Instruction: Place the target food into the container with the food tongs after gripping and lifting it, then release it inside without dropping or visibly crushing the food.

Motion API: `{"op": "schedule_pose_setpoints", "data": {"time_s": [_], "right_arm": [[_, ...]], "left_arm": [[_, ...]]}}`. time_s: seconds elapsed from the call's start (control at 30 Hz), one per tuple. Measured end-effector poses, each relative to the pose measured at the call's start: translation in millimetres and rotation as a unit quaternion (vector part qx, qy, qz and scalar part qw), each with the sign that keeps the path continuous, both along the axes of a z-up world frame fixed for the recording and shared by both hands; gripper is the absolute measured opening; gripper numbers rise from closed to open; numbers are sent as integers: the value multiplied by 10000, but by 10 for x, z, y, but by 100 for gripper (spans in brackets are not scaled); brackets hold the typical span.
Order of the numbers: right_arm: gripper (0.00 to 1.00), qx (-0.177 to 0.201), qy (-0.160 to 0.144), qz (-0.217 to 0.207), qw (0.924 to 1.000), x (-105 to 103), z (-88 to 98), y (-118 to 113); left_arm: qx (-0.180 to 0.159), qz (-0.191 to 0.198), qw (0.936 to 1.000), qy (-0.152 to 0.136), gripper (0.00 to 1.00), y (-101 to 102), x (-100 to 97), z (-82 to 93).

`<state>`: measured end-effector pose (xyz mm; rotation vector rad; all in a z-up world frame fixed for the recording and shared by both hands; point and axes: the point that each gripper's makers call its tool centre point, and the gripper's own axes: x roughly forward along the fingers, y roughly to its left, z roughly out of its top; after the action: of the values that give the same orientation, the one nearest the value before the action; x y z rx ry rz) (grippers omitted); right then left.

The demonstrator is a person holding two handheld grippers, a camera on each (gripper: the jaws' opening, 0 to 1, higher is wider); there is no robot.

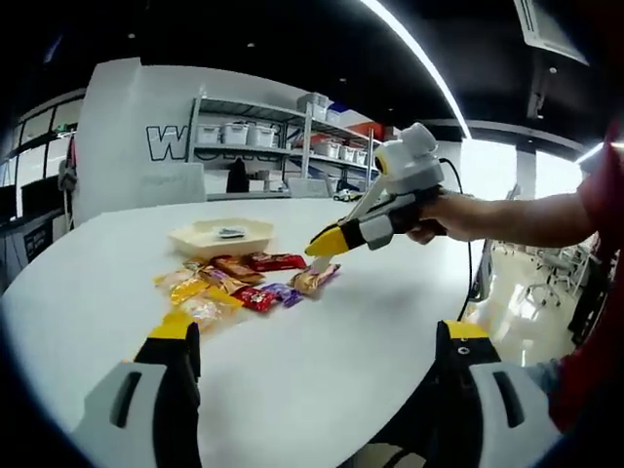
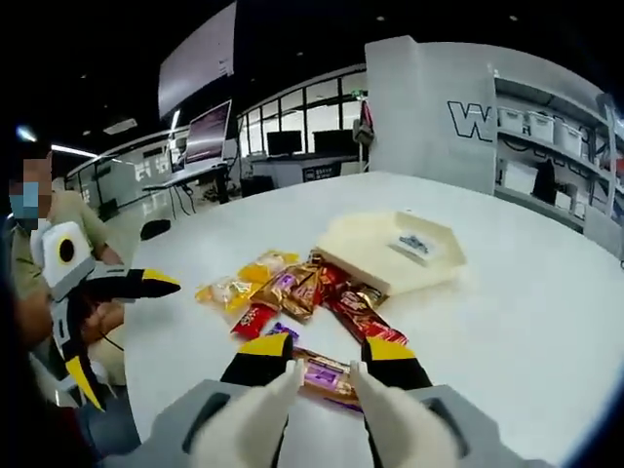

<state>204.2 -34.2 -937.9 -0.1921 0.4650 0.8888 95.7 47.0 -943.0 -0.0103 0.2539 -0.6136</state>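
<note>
White table point(image 2: 546, 322): snack point(image 2: 327, 373) between right gripper point(image 2: 327, 359) jaws.

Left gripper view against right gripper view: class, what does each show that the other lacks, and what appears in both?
Left gripper view: metal shelving stacked with bins, and the right gripper seen from outside, over the snacks. Right gripper view: computer monitors on desks, and the left gripper held open beside the table. Both: the white table, the pile of wrapped snacks and the cream tray.
</note>
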Motion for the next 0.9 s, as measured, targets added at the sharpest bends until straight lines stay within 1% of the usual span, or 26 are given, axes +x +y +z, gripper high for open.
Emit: {"op": "schedule_pose_setpoints", "data": {"time_s": [0.1,0.17,0.2,0.27,0.33,0.4,0.43,0.47,0.5,0.57,0.63,0.73,0.77,0.83,0.9], "right_arm": [[23,2,-90,101,9999,9,51,39],[23,-20,-138,96,9999,38,63,53],[23,-11,-126,83,9999,70,62,63],[23,32,-10,-11,10000,111,34,74],[23,13,101,-56,9999,117,-22,84],[23,-41,119,-45,9999,93,-79,101],[23,-150,53,31,9999,62,-104,110],[23,-139,-116,80,9998,70,-55,124],[23,-231,-39,59,9997,31,-54,102],[23,-290,-74,155,9994,-34,-23,70],[23,-408,-61,175,9990,-83,-40,-1],[23,-474,-106,138,9987,-117,-32,-87],[23,-478,-111,98,9987,-133,-23,-136],[23,-411,72,-38,9991,-186,-20,-224],[23,-328,87,-171,9993,-204,4,-311]], "left_arm": [[-105,99,9999,-43,98,67,25,41],[-184,140,9997,-41,98,98,34,67],[-212,165,9996,-53,98,115,37,84],[-248,195,9995,-73,97,137,46,106],[-291,220,9993,-83,97,156,38,133],[-301,243,9992,-99,97,174,31,150],[-302,261,9992,-100,97,191,31,156],[-310,272,9991,-95,97,204,31,156],[-361,286,9989,-83,97,226,27,151],[-479,307,9984,-1,97,246,23,123],[-468,333,9983,19,97,273,38,88],[-433,338,9985,61,97,286,66,65],[-436,326,9985,69,97,280,81,71],[-474,305,9984,54,97,263,106,101],[-511,279,9983,38,96,249,124,136]]}}
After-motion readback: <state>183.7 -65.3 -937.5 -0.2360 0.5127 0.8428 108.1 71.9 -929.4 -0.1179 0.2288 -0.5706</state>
